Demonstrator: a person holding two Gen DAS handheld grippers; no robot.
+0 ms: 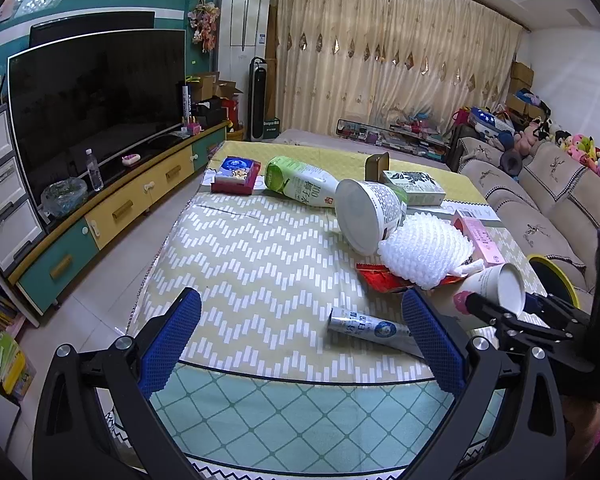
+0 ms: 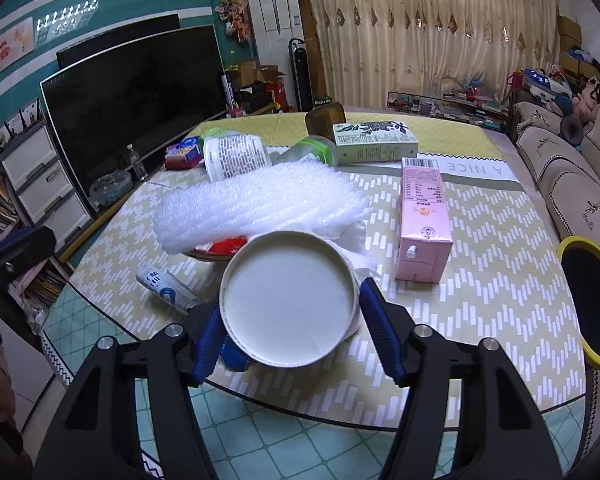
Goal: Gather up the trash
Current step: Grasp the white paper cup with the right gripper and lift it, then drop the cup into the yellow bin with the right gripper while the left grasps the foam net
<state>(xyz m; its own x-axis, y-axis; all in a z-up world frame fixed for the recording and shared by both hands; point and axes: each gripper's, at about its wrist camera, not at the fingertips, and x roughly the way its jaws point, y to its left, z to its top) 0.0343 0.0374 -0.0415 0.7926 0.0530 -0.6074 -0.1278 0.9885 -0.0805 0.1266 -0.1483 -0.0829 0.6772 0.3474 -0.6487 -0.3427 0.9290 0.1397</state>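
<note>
Round white paper cup (image 2: 288,300) between blue ribbed jaws, crinkly bubble wrap (image 2: 260,204)

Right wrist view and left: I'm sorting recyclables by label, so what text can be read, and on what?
"A NICE": white strip of the zigzag tablecloth, seen upside down.
"100": white-and-green plastic bottle lying on its side.
Pink carton, green box, white tub, squeezed silver tube: print too small.

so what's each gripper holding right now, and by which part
Right gripper: the paper cup, lying on its side, clamped across its body near the base. Left gripper: nothing.
</note>
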